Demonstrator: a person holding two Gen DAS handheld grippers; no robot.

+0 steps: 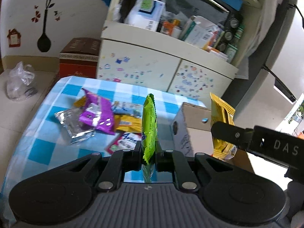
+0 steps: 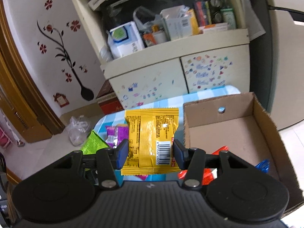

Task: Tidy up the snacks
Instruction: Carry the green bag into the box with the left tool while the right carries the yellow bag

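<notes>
while the left gripper point(image 1: 148, 152) pinches a green snack packet point(image 1: 149, 125) edge-on, upright above the blue checked tablecloth point(image 1: 43, 148), the right gripper point(image 2: 150, 152) clamps a yellow snack packet point(image 2: 152, 133) flat between its blue pads point(image 2: 121, 153) (barcode side facing the camera). a cardboard box point(image 2: 266, 121) sits on the cloth just right of that packet, with red and blue wrappers point(image 2: 263, 166) in its near corner. more loose snacks, among them a purple packet point(image 1: 96, 114) and a silver one point(image 1: 76, 125), lie heaped on the cloth.
</notes>
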